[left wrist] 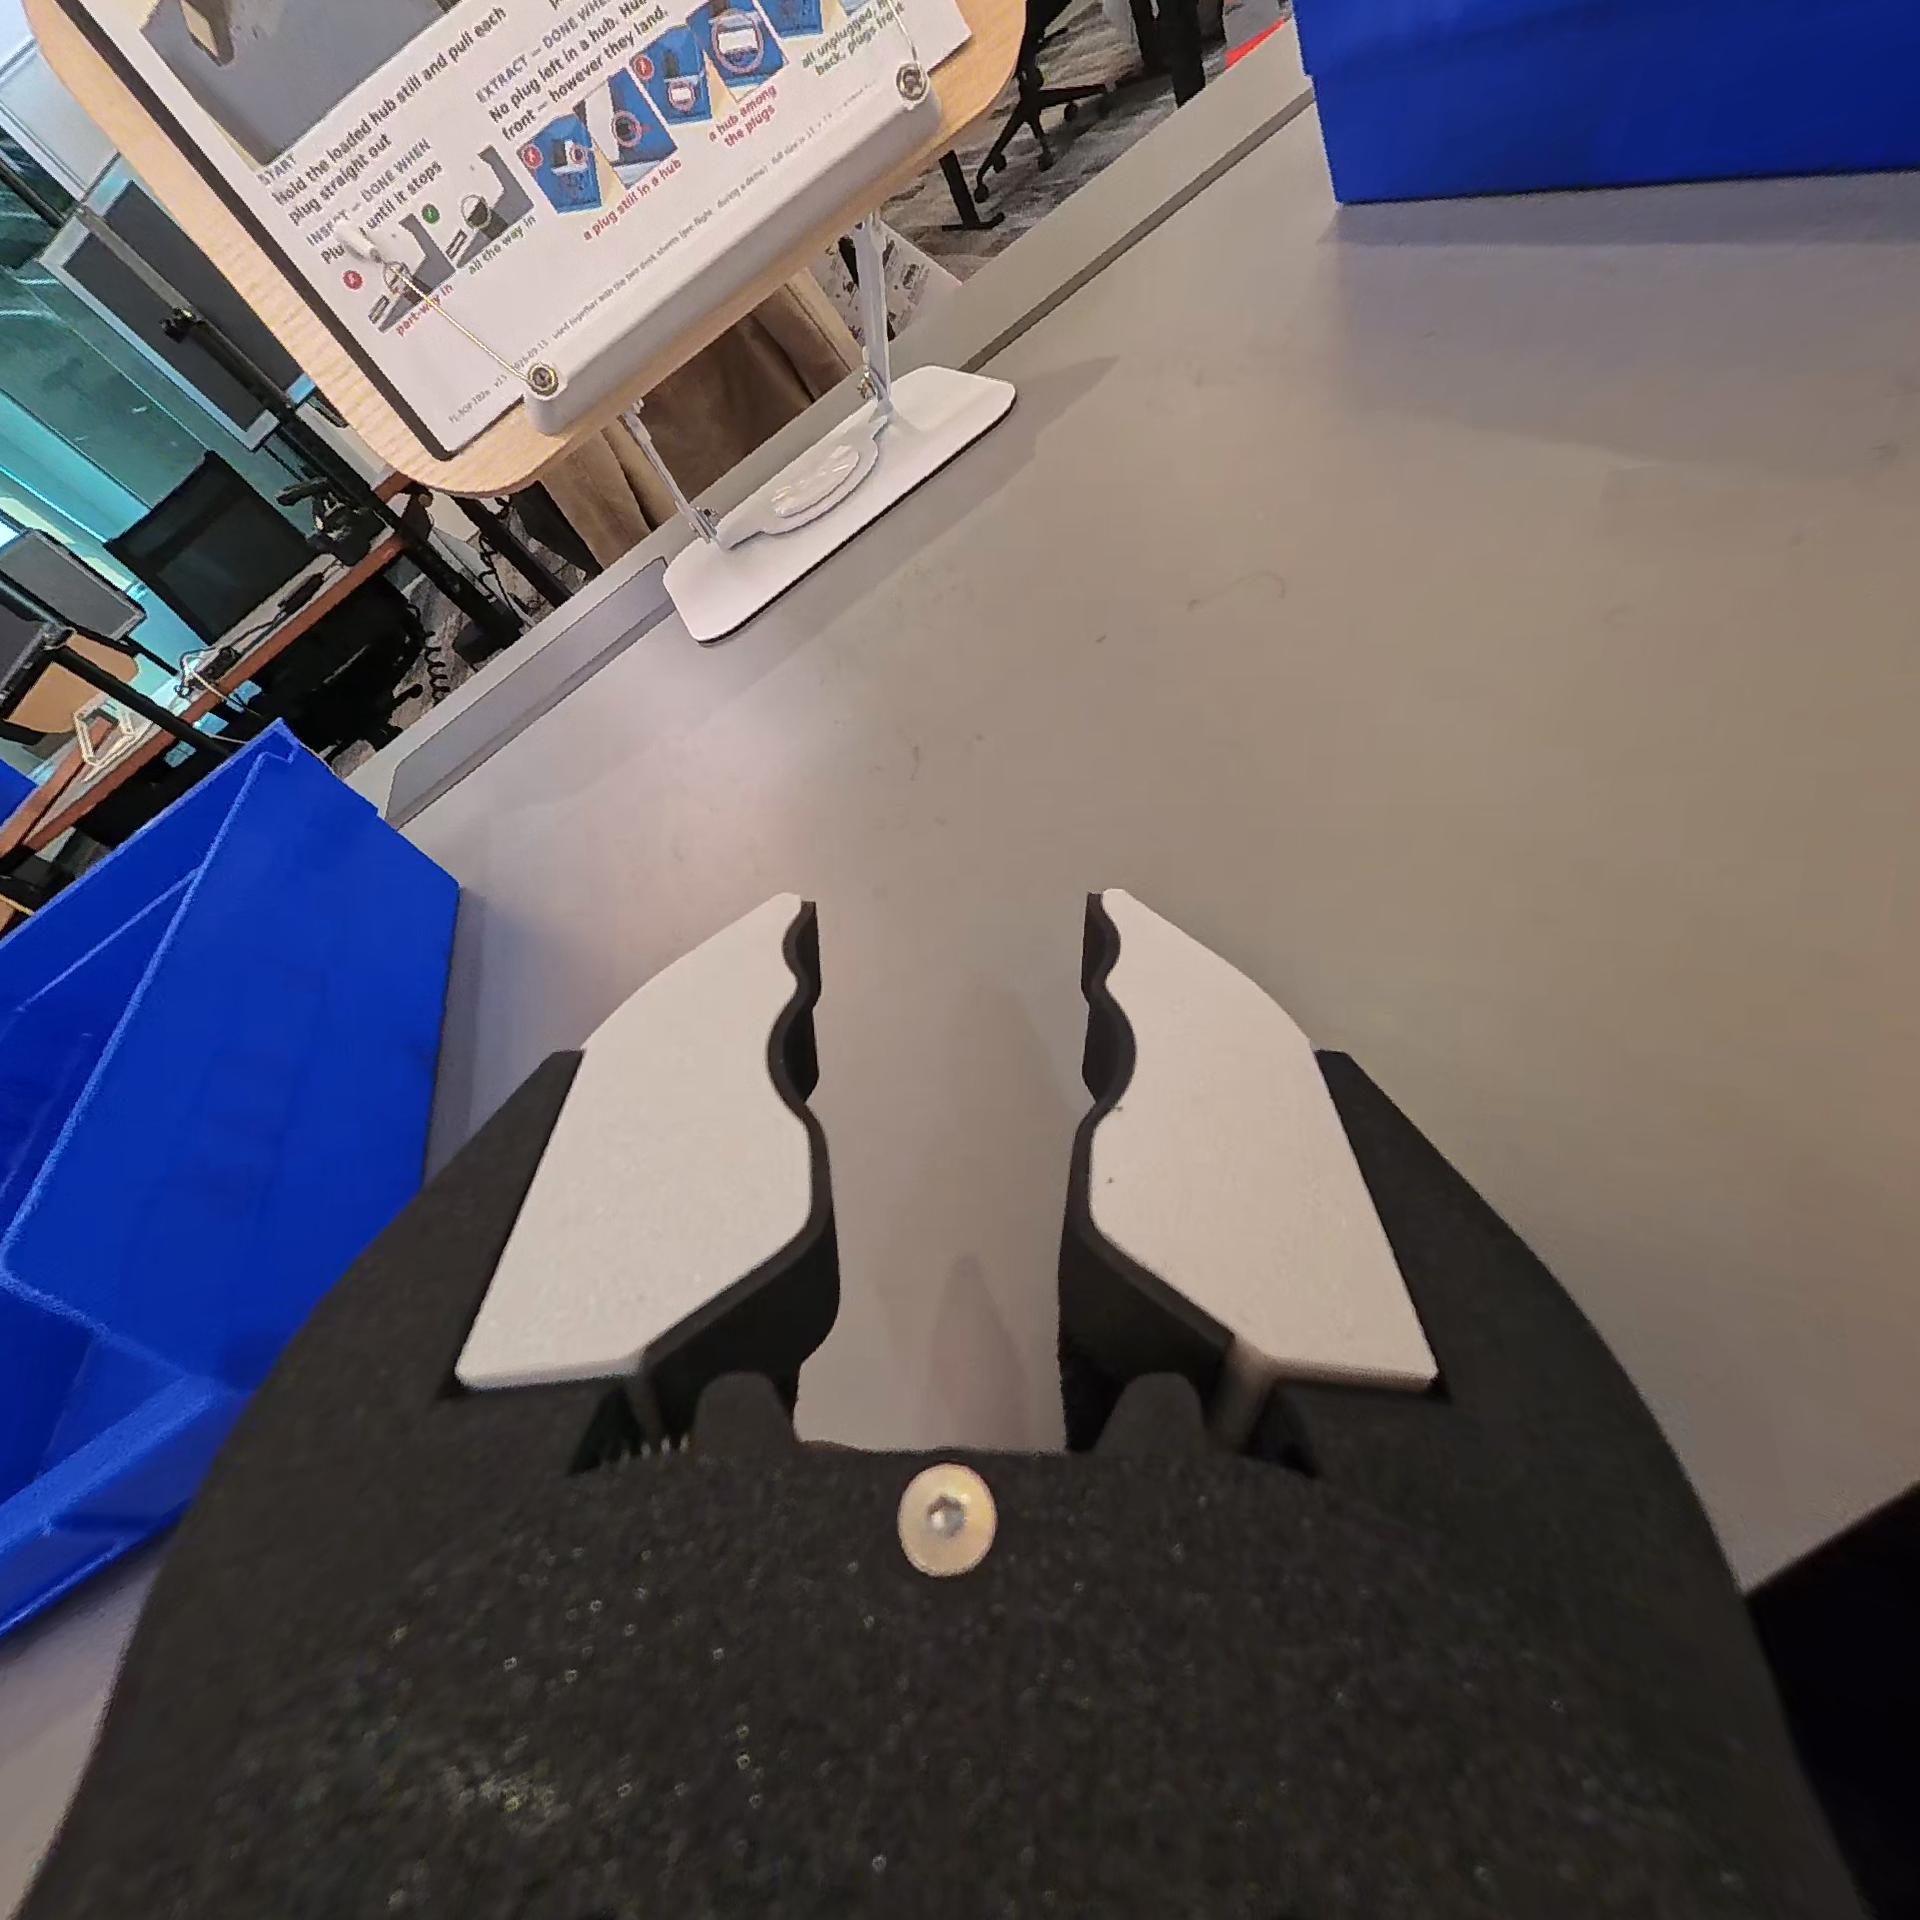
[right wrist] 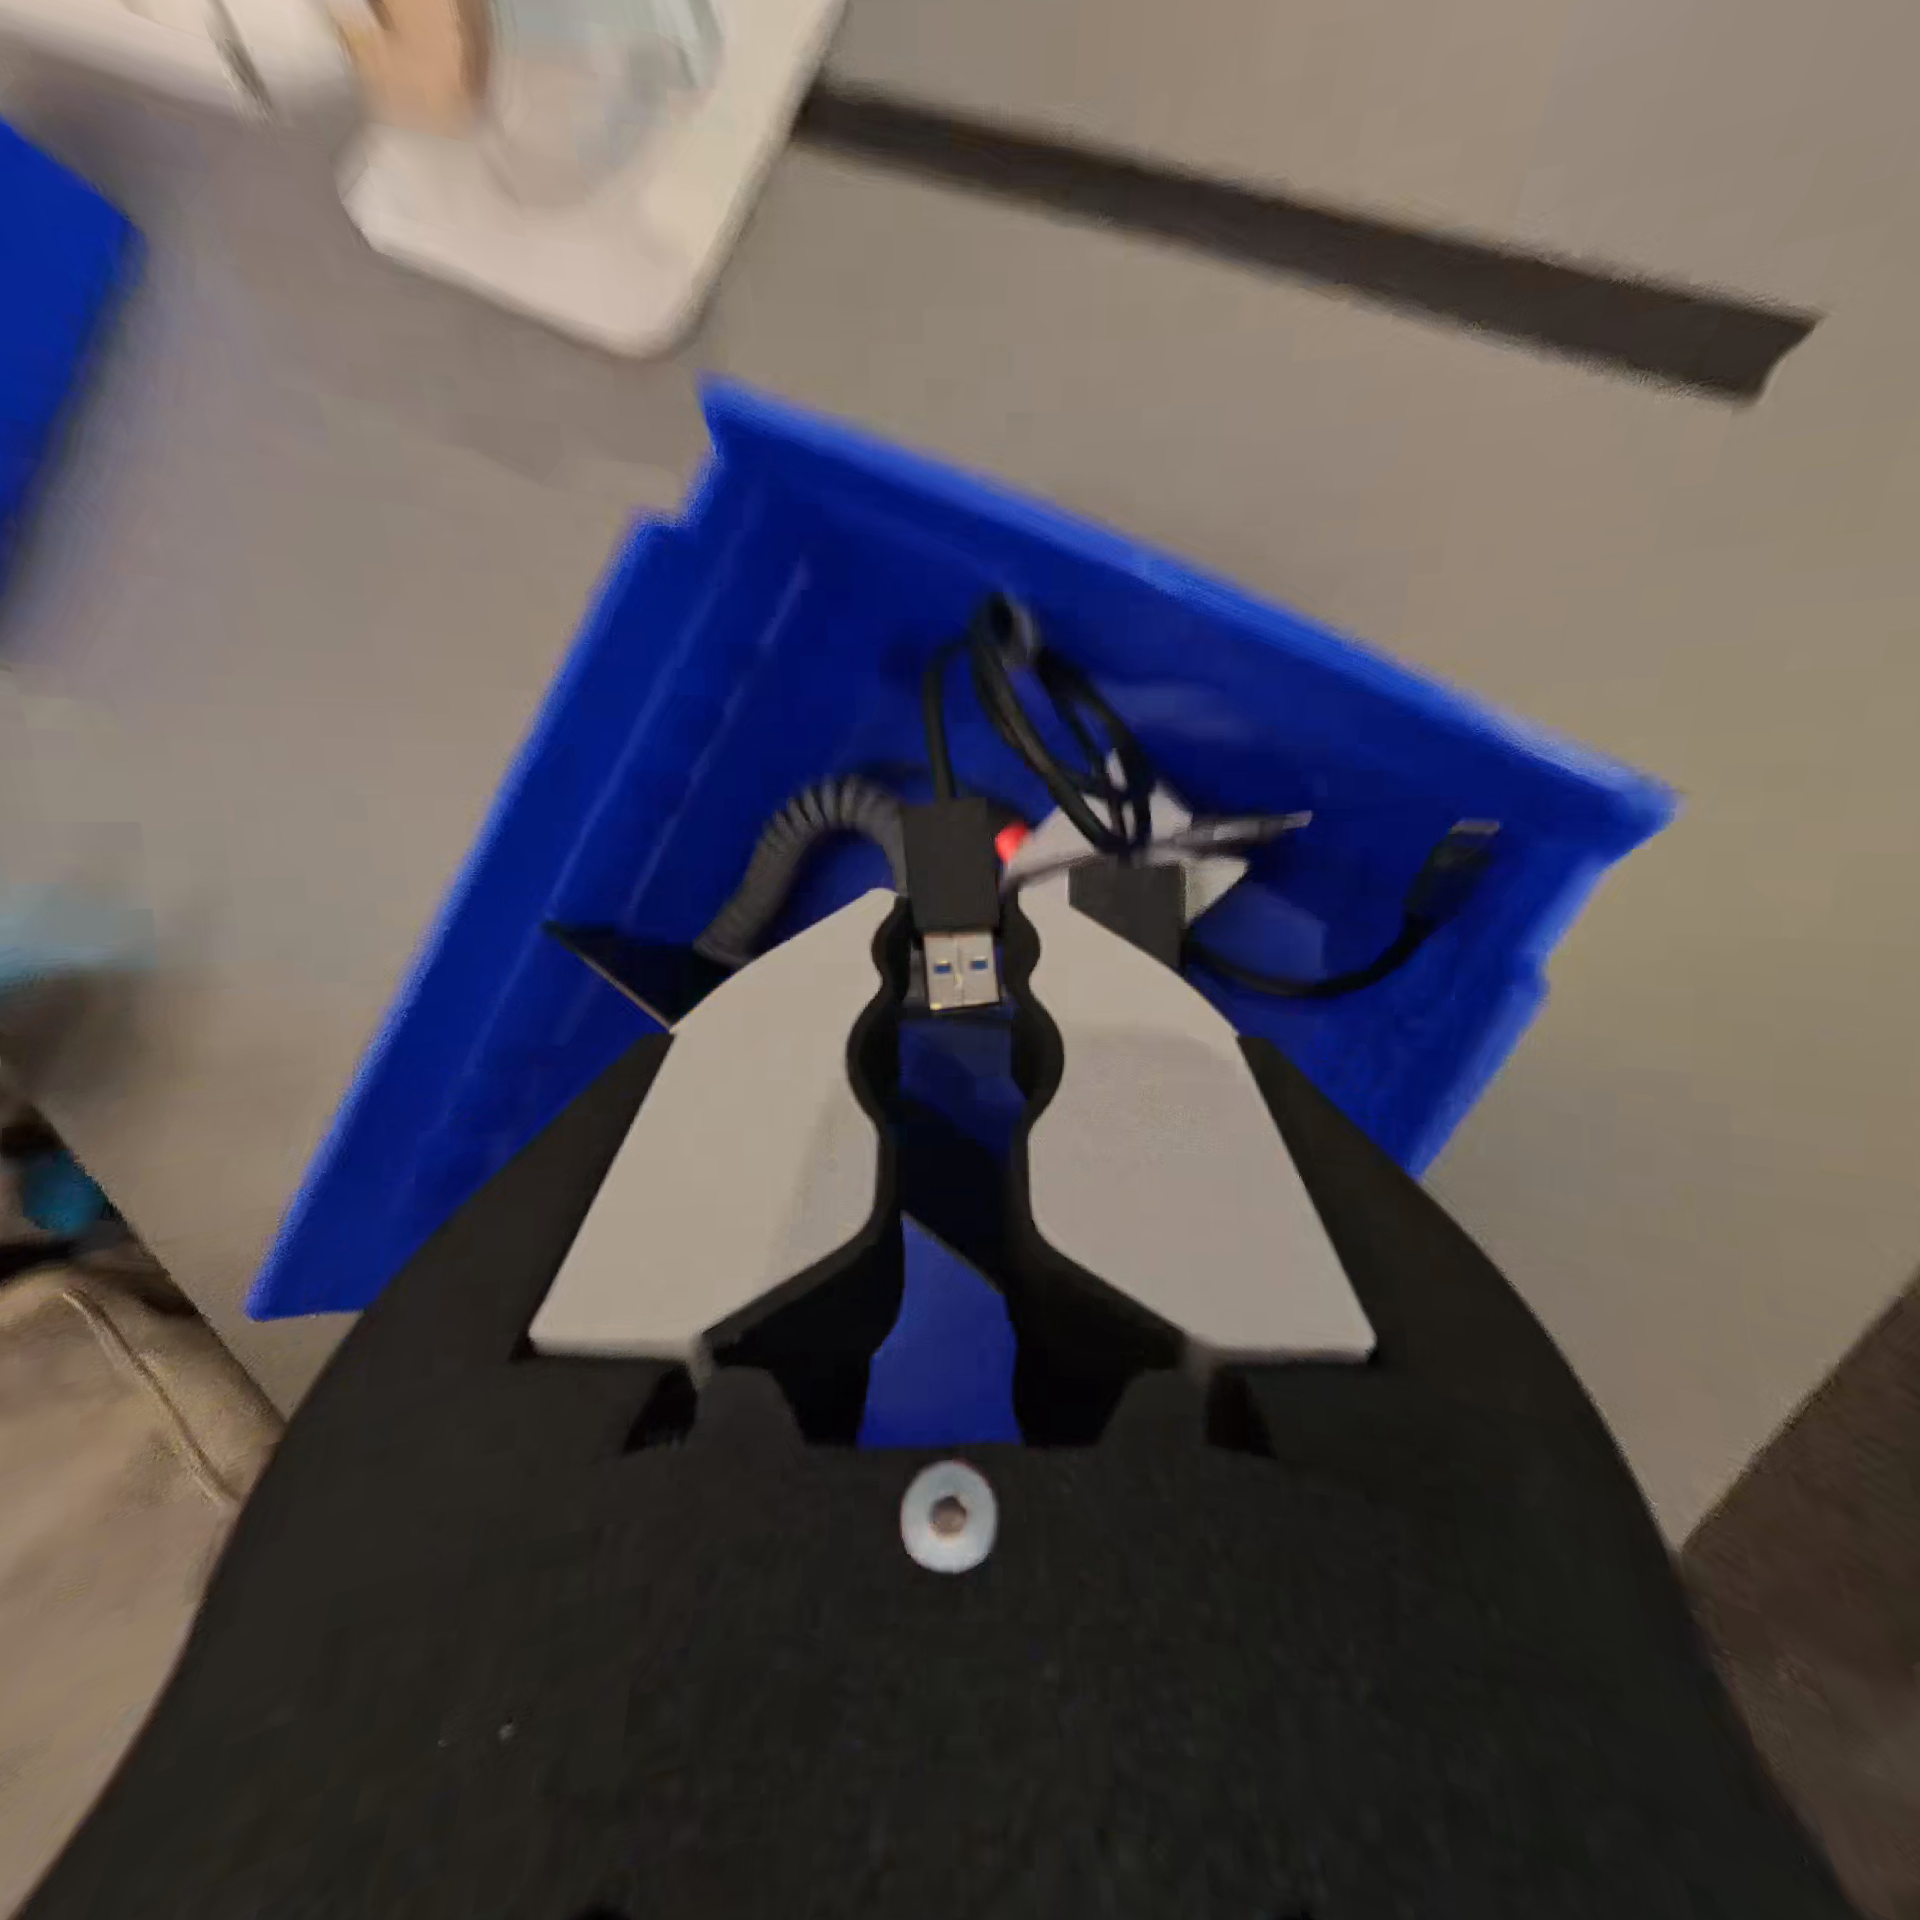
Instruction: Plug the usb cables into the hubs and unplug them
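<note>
blue bin point(left wrist: 208, 1091) cut off at left edge, white stand point(right wrist: 561, 177) motion-blurred

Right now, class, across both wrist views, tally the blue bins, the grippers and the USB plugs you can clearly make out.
Blue bins: 3
Grippers: 2, left gripper, right gripper
USB plugs: 2
Total: 7

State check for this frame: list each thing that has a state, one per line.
left gripper: open, empty, above bare table.
right gripper: shut on the USB plug.
USB plug: held, unplugged, metal end facing the camera.
blue bin: open-topped, holding loose cables.
coiled cable: lying in the bin.
sheet stand: upright on the table.
</note>
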### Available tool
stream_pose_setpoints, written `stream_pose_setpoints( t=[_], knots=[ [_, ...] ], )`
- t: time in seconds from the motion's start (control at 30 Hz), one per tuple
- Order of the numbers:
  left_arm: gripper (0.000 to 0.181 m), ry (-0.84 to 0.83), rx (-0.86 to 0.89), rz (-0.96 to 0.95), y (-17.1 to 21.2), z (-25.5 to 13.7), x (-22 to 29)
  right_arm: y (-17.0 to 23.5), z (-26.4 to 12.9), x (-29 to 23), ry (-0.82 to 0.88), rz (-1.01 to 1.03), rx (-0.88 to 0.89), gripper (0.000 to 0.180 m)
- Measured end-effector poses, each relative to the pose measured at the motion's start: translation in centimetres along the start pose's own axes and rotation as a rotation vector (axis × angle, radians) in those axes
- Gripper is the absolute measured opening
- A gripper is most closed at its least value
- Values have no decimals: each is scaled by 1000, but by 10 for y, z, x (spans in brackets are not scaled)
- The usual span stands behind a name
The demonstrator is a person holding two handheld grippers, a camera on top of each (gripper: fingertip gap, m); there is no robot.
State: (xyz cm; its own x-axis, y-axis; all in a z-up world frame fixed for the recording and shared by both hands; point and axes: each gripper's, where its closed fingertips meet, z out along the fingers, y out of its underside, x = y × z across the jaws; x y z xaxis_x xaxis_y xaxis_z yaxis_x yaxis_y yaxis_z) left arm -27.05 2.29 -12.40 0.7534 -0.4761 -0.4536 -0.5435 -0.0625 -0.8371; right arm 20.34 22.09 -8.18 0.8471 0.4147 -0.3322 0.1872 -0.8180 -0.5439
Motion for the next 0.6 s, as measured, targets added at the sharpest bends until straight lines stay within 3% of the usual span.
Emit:
stream_pose_setpoints(
  t=[0.13, 0.2, 0.33, 0.43, 0.5, 0.6],
  knots=[
    [48, 3, 13, -1, -4, -4, 1, 56, 20, 30, 341, -68, -404, 18],
    [48, 11, 18, -8, -5, -5, 2, 66, 14, 43, 450, -86, -475, 16],
    [48, 28, 15, -30, -5, -5, 3, 56, -26, 36, 528, -105, -373, 34],
    [48, 25, 13, -91, -5, -5, -8, 42, -74, 9, 581, -112, -165, 44],
    [48, 2, 23, -143, -7, -6, -21, 34, -89, -41, 500, -134, 46, 44],
    [49, -60, 51, -214, -9, -10, -46, 43, -81, -141, 318, -197, 304, 53]
  ],
)
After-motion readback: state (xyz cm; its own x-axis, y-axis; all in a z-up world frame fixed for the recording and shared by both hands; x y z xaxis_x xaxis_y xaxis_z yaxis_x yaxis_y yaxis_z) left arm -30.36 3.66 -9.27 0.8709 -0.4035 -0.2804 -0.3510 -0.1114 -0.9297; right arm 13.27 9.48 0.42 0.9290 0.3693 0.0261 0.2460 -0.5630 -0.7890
